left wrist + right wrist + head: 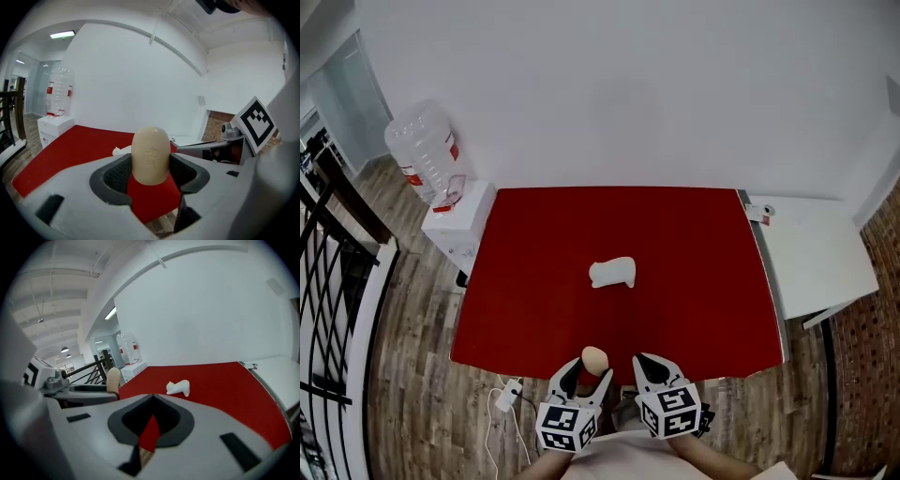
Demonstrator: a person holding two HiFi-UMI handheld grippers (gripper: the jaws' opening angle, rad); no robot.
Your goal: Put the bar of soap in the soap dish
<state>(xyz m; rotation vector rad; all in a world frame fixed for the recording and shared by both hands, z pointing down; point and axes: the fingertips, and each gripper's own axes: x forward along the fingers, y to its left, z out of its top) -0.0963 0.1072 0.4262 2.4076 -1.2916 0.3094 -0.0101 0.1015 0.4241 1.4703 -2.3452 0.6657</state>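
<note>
**Left gripper** (586, 373): I found its jaws clenched on the bar of soap (594, 357). In the left gripper view the pale, rounded bar (150, 157) stood upright between the two dark pads, one pad against each side, with its top rising above them. The gripper hung over the near edge of the red table (703, 291), just beside the right gripper (650, 364).

**Right gripper:** In its own view the jaws (151, 414) were drawn together with only a thin sliver of red cloth visible through them. I noted nothing held between them. The soap (112, 379) showed at that view's left, in the other gripper.

**Soap dish** (612, 272): The white, irregularly shaped dish lay near the middle of the table, well apart from both grippers and ahead of them. It also showed in the right gripper view (178, 387), and partly behind the soap in the left gripper view (120, 150).

**Surroundings:** A white side table (816, 258) adjoined the red table on the right. A large water bottle (422, 150) sat on a white dispenser (459, 220) at the left.
</note>
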